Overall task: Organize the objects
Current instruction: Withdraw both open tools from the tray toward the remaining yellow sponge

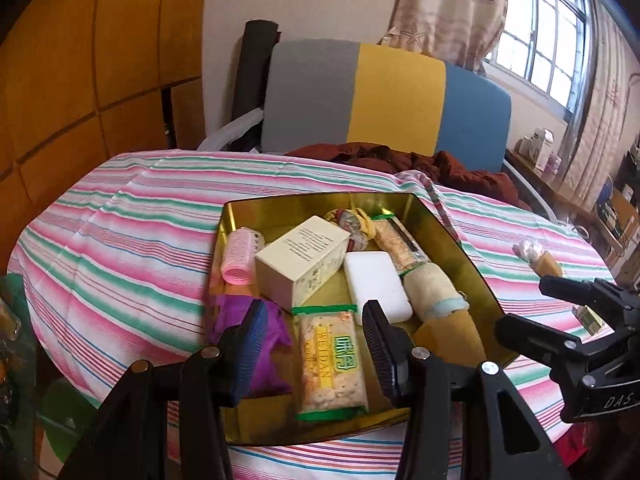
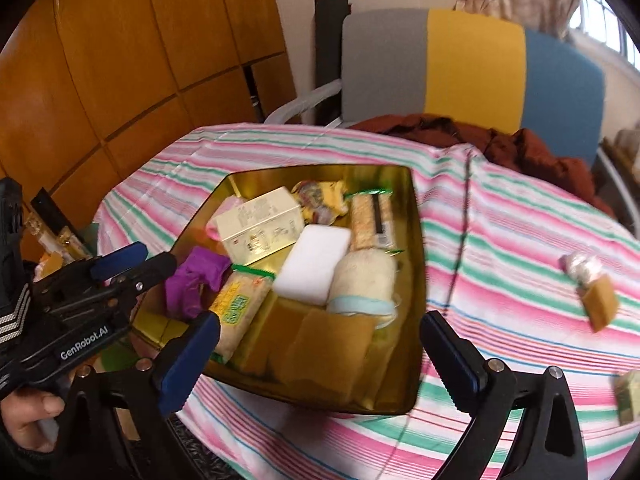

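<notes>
Table: a round top under a pink, green and white striped cloth [image 1: 132, 216], with a grey, yellow and blue chair back [image 1: 384, 100] behind it.
Tin: a gold tray [image 1: 472, 264] sat on the cloth near the table's front edge, holding nearly all the objects.
Right gripper [image 2: 320, 356]: released, jaws spread wide, nothing between them; it hung over the tin's near rim.
Left gripper [image 1: 318, 344]: partly open, above the near end of the tin; the pads [image 1: 252, 344] flanked the cracker pack from above and did not appear to press it.
Cream box [image 1: 300, 268]: lay tilted in the tin's middle, just beside the pink hair roller [image 1: 240, 258] at the left wall.
Rolled cloth [image 1: 432, 292]: cream with a pale blue end, along the right side of the tin.
White block [image 1: 378, 292]: flat, between the cream box and the rolled cloth.
Cracker pack [image 1: 332, 364]: green-edged, at the near end; a second pack [image 1: 400, 246] lay further back.
Purple item [image 1: 272, 332]: crumpled, near left corner of the tin.
Loose pieces: a small wrapped bundle on a tan block [image 2: 592, 288] lay on the cloth right of the tin, well apart; blurred, possibly two things.
</notes>
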The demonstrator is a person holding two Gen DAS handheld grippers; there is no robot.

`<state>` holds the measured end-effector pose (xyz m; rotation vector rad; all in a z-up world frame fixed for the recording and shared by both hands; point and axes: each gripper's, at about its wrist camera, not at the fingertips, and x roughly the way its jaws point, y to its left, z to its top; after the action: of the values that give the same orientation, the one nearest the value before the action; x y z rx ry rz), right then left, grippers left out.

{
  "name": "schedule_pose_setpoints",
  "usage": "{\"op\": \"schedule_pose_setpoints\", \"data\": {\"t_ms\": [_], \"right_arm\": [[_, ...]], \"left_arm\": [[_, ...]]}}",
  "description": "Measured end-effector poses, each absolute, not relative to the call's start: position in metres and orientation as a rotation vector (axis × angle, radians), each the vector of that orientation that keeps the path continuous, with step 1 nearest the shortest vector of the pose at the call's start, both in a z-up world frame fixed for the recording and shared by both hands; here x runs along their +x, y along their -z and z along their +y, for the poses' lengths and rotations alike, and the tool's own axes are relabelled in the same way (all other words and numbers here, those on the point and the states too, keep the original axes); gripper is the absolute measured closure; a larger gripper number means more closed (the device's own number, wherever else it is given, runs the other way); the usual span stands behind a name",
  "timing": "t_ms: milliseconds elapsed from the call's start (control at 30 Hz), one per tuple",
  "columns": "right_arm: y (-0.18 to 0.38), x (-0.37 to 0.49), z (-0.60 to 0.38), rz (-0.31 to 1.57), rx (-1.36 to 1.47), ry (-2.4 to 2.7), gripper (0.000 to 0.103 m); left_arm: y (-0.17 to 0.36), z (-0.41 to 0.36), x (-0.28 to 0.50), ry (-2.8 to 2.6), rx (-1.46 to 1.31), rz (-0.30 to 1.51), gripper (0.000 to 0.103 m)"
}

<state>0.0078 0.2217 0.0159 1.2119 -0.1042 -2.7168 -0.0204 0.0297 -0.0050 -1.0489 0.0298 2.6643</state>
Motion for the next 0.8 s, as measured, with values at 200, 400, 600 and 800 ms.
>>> {"op": "schedule_pose_setpoints", "data": {"t_ms": [200,400,600,800], "right_arm": [[-0.018,0.015,0.232,-0.09,1.208,2.784,0.001],[-0.019,0.021,0.246,-0.099,1.218,2.833,0.0],[-0.019,0.027,0.266,-0.139,1.235,2.887,0.0],[-0.02,0.032,0.293,-0.198,1.263,2.945,0.0]], "left_arm": [[0.004,0.045,-0.013,-2.629,-1.043,0.083,0.053],[0.002,0.06,-0.008,-2.601,-1.028,0.141,0.053],[-0.001,0.074,-0.005,-2.571,-1.006,0.184,0.053],[-0.003,0.09,-0.004,-2.527,-0.989,0.206,0.053]]}}
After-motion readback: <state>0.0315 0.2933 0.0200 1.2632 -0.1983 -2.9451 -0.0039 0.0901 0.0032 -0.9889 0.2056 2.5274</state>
